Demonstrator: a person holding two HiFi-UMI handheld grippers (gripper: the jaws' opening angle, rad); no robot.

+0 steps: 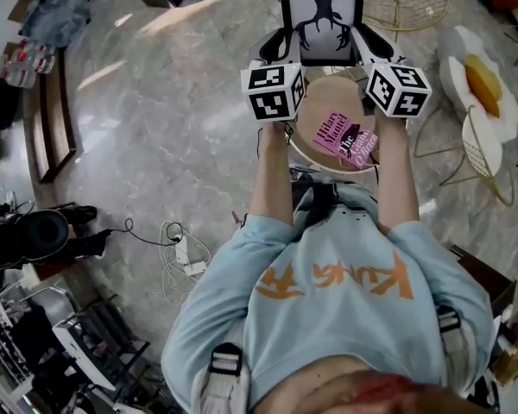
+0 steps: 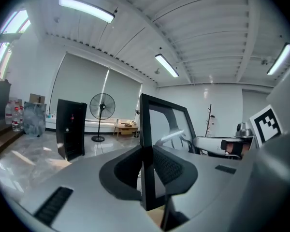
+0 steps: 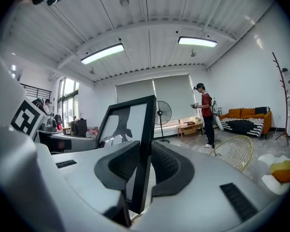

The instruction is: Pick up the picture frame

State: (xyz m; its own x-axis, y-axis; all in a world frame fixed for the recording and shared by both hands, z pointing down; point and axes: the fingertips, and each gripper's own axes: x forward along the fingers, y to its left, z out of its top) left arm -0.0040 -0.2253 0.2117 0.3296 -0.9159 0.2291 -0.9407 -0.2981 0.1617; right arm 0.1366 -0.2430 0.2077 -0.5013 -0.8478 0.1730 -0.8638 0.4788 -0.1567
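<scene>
The picture frame is black-edged with a dark branching print on white, held upright in the air in front of the person. My left gripper is shut on its left edge and my right gripper is shut on its right edge. In the left gripper view the frame runs edge-on between the dark pads of the left gripper. The right gripper view shows the frame clamped the same way in the right gripper, with the print facing left.
Below the frame stands a round wooden table with a pink book on it. A gold wire chair and a white flower-shaped seat are to the right. Cables lie on the marble floor. A person stands far off.
</scene>
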